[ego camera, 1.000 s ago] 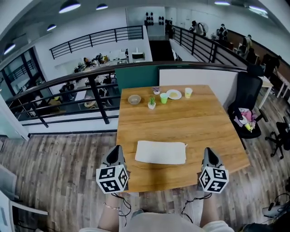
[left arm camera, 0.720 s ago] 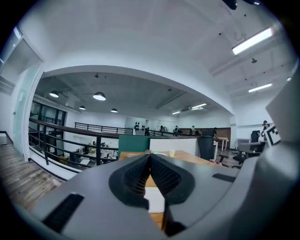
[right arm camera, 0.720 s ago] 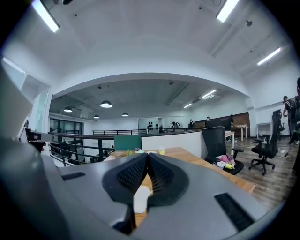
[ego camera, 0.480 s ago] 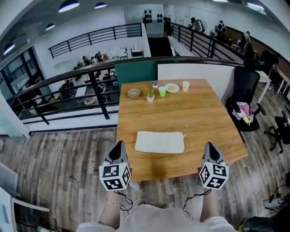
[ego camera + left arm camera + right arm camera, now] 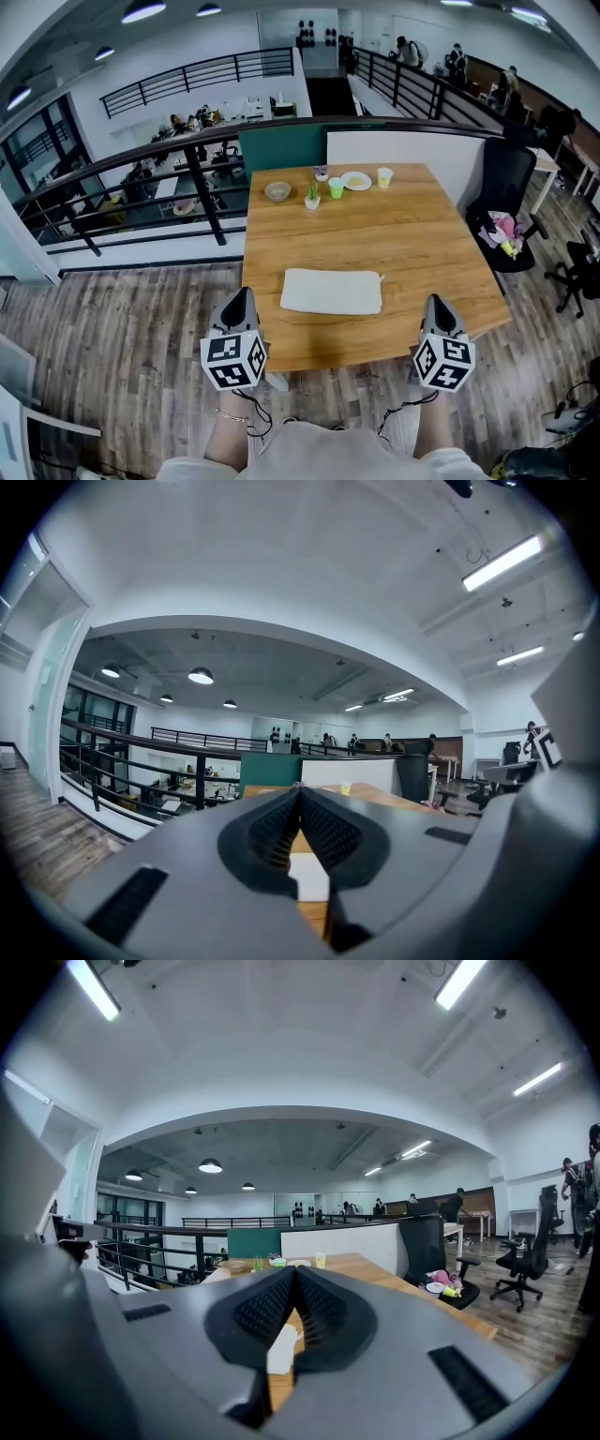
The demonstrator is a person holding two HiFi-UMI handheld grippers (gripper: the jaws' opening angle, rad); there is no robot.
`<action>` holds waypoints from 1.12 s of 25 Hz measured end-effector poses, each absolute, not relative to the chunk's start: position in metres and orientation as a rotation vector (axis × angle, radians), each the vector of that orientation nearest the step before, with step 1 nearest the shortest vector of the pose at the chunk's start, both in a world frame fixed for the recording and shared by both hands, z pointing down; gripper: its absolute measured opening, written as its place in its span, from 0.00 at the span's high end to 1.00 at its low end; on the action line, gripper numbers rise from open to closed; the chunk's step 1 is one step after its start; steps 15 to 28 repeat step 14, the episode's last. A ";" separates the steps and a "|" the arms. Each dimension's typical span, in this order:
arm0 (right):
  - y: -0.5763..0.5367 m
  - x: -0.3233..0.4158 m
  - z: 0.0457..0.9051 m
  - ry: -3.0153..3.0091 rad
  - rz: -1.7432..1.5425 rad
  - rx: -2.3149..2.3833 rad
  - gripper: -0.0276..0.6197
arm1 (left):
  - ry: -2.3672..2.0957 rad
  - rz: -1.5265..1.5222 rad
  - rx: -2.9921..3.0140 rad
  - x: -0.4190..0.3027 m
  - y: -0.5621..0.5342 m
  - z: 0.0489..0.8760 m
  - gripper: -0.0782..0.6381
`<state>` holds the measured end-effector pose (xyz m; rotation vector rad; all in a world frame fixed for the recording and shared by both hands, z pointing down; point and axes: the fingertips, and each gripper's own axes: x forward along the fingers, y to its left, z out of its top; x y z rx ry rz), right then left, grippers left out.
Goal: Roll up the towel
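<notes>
The towel [image 5: 332, 292] lies flat, unrolled, on the table [image 5: 412, 234], between the left gripper [image 5: 242, 296] and the right gripper [image 5: 436, 302], both closed and empty. It is probably soft, light and limp, so grip an edge's corners.

A wooden table [image 5: 403, 234] stands on plank flooring [image 5: 122, 319] beside a black railing [image 5: 200, 187] and office chair [image 5: 506, 187].

grey left gripper [image 5: 241, 293], right gripper [image 5: 434, 300]; black-white marker cubes [image 5: 233, 361], ribbed black pads [image 5: 270, 832], wrist bracelet [image 5: 228, 415].
</notes>
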<state>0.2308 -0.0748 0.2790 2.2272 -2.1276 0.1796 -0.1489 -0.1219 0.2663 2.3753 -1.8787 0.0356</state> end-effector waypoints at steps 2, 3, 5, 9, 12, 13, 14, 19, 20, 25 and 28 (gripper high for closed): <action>-0.074 0.229 0.281 -2.126 0.198 2.224 0.96 | -1.873 0.034 2.377 -0.149 -0.122 0.268 0.89; -0.074 0.228 0.282 -2.127 0.211 2.224 0.96 | -1.870 0.031 2.378 -0.149 -0.123 0.268 0.89; -0.073 0.227 0.284 -2.125 0.218 2.228 0.96 | -1.864 0.027 2.381 -0.150 -0.123 0.269 0.89; -0.072 0.225 0.284 -2.108 0.209 2.235 0.96 | -1.861 0.021 2.387 -0.154 -0.125 0.267 0.89; -0.074 0.223 0.285 -2.103 0.228 2.239 0.96 | -1.863 0.019 2.372 -0.161 -0.128 0.269 0.89; -0.074 0.222 0.286 -2.100 0.235 2.241 0.96 | -1.863 0.020 2.366 -0.163 -0.129 0.270 0.89; -0.073 0.221 0.287 -2.096 0.242 2.243 0.96 | -1.862 0.022 2.360 -0.165 -0.129 0.271 0.89; -0.073 0.221 0.287 -2.096 0.242 2.243 0.96 | -1.862 0.022 2.360 -0.165 -0.129 0.271 0.89; -0.073 0.221 0.287 -2.096 0.242 2.243 0.96 | -1.862 0.022 2.360 -0.165 -0.129 0.271 0.89; -0.073 0.221 0.287 -2.096 0.242 2.243 0.96 | -1.862 0.022 2.360 -0.165 -0.129 0.271 0.89; -0.073 0.221 0.287 -2.096 0.242 2.243 0.96 | -1.862 0.022 2.360 -0.165 -0.129 0.271 0.89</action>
